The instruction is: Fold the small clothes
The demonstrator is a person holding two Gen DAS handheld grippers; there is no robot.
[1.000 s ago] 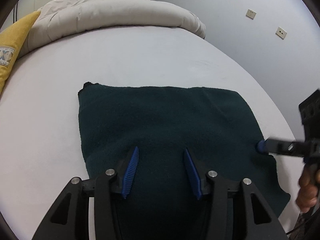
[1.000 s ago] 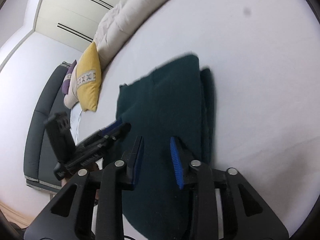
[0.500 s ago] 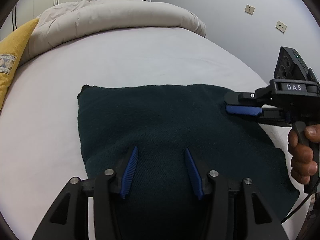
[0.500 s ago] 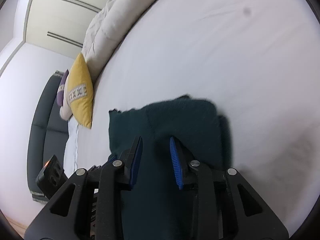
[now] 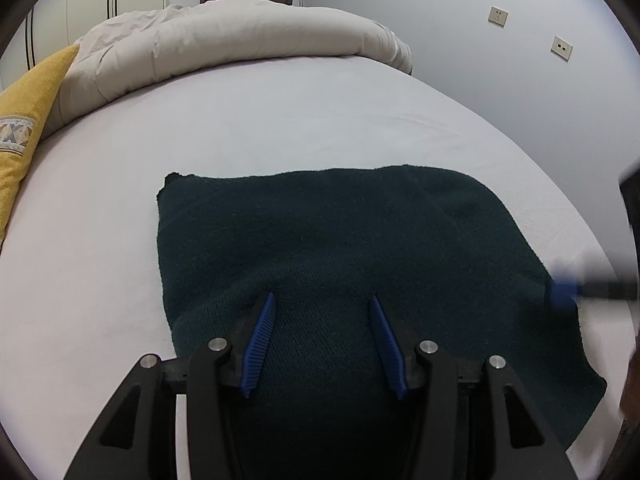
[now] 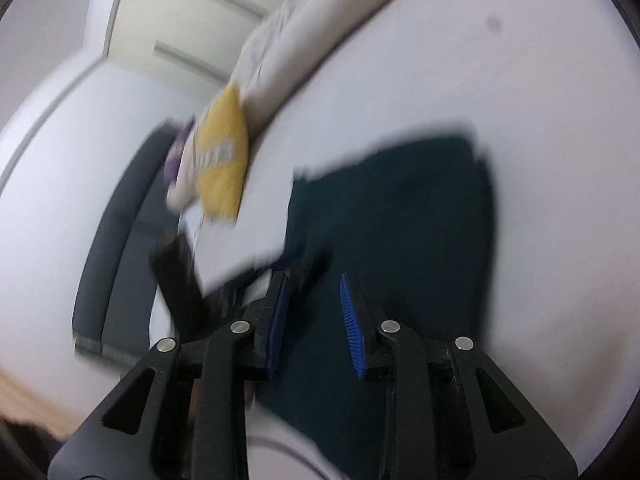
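Note:
A dark green knitted garment [image 5: 340, 248] lies folded flat on the white bed sheet [image 5: 280, 120]. My left gripper [image 5: 322, 300] is open and empty, hovering over the garment's near edge. My right gripper [image 6: 314, 280] is open and empty above the garment [image 6: 400, 216]; its view is blurred by motion. Its blue fingertip [image 5: 562, 292] shows blurred in the left wrist view at the garment's right edge. The left gripper [image 6: 296, 260] shows blurred in the right wrist view.
A rolled beige duvet [image 5: 224, 44] lies across the far end of the bed. A yellow cushion [image 5: 24, 120] sits at the far left, also seen in the right wrist view [image 6: 222, 160]. A dark sofa [image 6: 116, 240] stands beyond the bed. Wall sockets [image 5: 498, 16] are on the right wall.
The right gripper swung from over the garment's far right corner back down to its near right edge. The left gripper stayed in place. The garment has not visibly shifted.

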